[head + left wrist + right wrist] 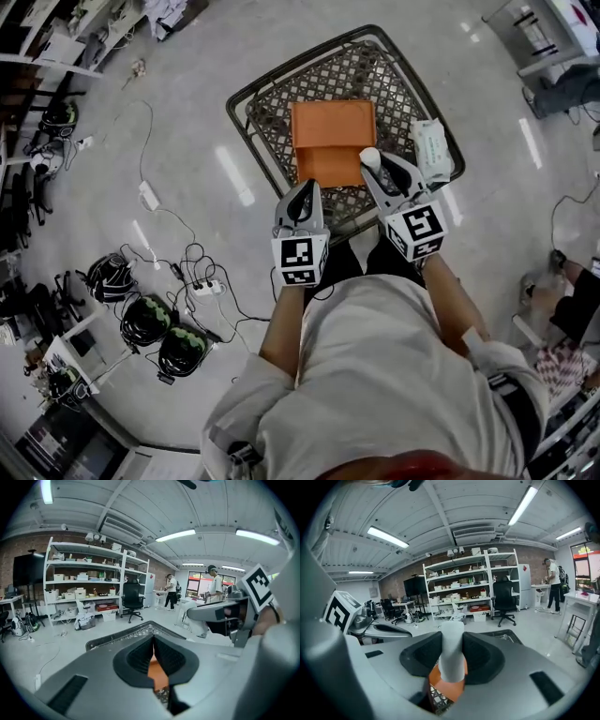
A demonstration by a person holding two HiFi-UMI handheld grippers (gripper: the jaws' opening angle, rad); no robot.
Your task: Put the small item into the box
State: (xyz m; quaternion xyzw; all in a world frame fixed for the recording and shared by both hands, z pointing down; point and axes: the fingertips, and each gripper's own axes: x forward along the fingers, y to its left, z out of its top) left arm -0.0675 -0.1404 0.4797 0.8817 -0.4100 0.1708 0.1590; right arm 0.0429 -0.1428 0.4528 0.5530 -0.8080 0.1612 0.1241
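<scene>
Right hand-held gripper [382, 178] is held partly open, its pads pressed on the item [451, 644], a small pale matte cylinder gripped with its long axis standing up between the jaws. The box [333, 131], orange and flat in the basket [265, 141], lies just ahead of and below this gripper, with the item carried over its near right corner. Left hand-held gripper [153, 656], jaws together and empty, is set at the box's near left edge.

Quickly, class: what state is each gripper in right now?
Left gripper: closed, holding nothing.
Right gripper: closed on the small white item.
</scene>
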